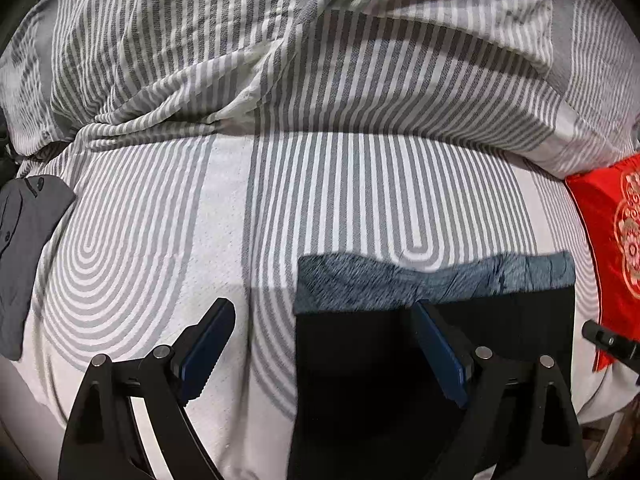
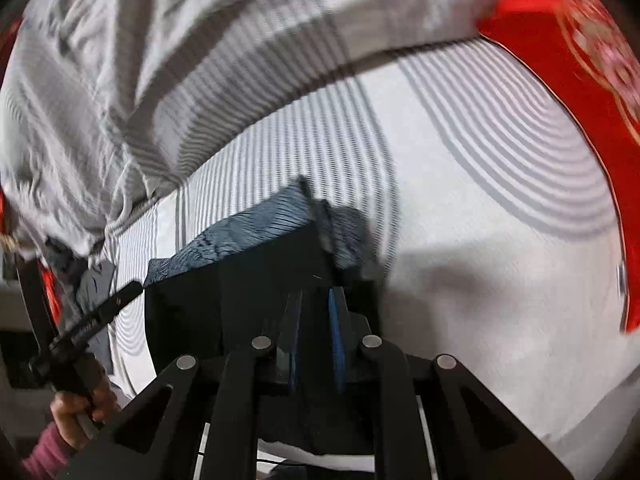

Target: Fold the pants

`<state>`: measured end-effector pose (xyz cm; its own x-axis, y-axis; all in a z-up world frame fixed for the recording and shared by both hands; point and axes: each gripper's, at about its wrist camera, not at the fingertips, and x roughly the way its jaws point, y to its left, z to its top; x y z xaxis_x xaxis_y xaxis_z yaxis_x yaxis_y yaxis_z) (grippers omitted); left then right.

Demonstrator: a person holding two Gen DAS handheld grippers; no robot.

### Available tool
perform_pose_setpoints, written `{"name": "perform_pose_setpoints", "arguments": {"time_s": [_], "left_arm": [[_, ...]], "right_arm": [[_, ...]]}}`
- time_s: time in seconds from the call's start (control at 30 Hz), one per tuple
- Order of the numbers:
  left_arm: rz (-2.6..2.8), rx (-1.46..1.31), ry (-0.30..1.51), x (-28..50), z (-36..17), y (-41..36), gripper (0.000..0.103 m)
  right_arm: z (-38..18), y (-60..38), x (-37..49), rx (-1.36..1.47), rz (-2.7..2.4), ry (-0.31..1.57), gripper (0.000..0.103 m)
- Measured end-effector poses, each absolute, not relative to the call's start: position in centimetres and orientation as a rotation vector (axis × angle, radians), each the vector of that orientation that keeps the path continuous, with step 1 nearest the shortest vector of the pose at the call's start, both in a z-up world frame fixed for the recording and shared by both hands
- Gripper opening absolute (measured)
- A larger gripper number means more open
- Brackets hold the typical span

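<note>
On striped sheet (image 1: 160, 240) — soft black pants (image 1: 360, 360).

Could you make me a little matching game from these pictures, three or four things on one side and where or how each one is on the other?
Things:
1. left gripper
2. right gripper
3. red cushion
4. grey garment

States:
A. lies at the bed's far left edge
B. jaws wide open over the pants' edge
C. lies at the bed's right side
D. jaws pinched on the dark pants

Pairs: 1-B, 2-D, 3-C, 4-A
</note>
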<state>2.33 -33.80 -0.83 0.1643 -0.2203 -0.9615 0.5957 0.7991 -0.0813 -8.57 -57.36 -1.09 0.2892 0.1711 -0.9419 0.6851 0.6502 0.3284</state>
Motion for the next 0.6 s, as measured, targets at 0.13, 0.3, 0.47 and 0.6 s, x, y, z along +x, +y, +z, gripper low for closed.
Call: {"name": "perform_pose_setpoints", "arguments": {"time_s": [0.13, 0.3, 0.47, 0.6], "left_arm": [[-0.524, 0.362, 1.26, 3.4, -1.0, -34.6, 0.091], [-0.439, 0.351, 1.366, 5.0, -4.7, -34.4, 0.091], [-0.444, 0.359, 1.349, 4.6, -5.7, -34.6, 0.091], [-0.443, 0.387, 1.342, 4.7, -6.7, -35.1, 0.091]], "right_arm": [[-1.4, -56.8, -6.3, 0.792, -0.389, 1.263, 0.014], [-3.1, -56.5, -5.5, 0.696, -0.414, 1.329, 0.014], [-5.1, -55.6, -6.6, 0.632, -0.415, 1.372, 0.011], [-5.6, -55.4, -6.3, 0.597, -0.411, 1.371, 0.011]]}}
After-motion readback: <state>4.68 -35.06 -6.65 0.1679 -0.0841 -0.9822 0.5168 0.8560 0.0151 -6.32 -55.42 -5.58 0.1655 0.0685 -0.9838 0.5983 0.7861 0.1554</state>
